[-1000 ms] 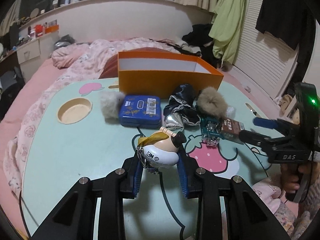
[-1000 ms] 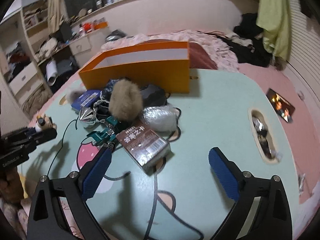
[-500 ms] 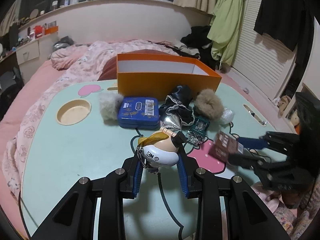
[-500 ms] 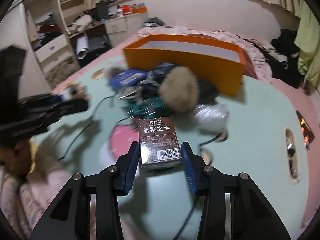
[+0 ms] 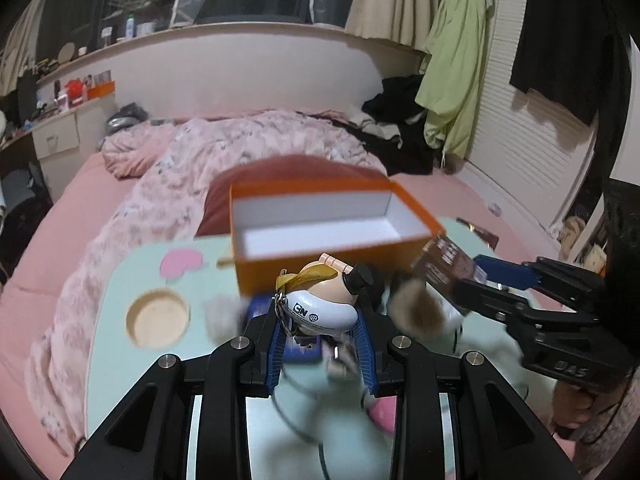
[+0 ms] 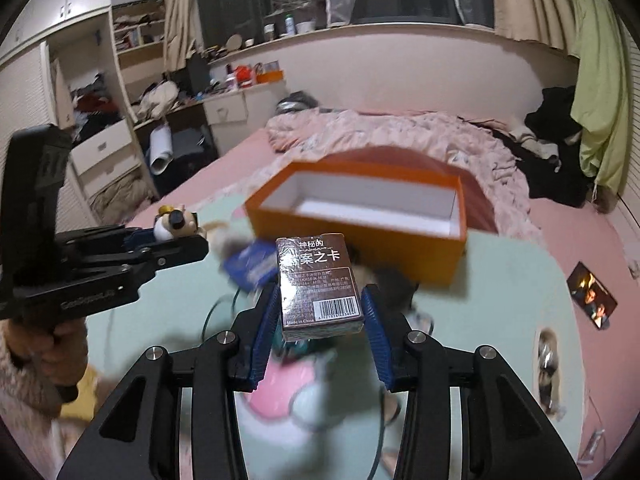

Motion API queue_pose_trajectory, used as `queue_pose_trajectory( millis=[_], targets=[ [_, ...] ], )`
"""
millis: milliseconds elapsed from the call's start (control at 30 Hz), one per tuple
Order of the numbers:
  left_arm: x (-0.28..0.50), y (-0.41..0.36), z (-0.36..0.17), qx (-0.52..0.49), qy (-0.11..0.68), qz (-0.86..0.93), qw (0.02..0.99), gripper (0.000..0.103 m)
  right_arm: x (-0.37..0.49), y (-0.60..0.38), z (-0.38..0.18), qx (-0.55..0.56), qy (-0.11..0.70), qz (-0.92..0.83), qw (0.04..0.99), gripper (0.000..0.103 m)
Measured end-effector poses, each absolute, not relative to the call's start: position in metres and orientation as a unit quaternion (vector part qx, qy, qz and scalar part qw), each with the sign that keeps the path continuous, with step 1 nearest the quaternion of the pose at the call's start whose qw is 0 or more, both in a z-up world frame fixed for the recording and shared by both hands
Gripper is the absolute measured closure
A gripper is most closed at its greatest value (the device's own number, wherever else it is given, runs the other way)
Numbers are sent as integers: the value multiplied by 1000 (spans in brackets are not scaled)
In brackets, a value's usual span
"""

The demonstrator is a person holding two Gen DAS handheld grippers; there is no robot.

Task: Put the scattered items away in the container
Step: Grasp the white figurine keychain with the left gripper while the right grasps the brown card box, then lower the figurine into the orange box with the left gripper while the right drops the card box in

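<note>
The left gripper pinches a small round figure keychain between its 2 blue pads; its white belly carries a black "CN" logo and a yellow strap. The right gripper has just closed its jaws on a brown card box printed with Chinese characters, a barcode and "Made in China". Both are held above the mint table, just before the open, empty orange box. A blue tin lies blurred beneath.
</note>
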State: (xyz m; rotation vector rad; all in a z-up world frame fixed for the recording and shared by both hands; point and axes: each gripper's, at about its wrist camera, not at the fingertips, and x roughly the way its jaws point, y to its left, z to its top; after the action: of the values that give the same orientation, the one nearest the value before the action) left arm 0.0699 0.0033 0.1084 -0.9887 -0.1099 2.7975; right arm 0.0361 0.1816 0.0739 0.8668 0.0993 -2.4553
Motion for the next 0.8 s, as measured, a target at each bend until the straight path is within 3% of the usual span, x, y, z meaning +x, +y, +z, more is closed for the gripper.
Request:
queue_pose_trajectory(
  millis=[333,800],
  targets=[
    [-19,7,124,-345,-27,935,80,73,-51,170,93,326,36,-921,209,59],
    [-87,3,99,-385,-26,920,64,73,-127,169,75,373,44,-907,192,59]
  ],
)
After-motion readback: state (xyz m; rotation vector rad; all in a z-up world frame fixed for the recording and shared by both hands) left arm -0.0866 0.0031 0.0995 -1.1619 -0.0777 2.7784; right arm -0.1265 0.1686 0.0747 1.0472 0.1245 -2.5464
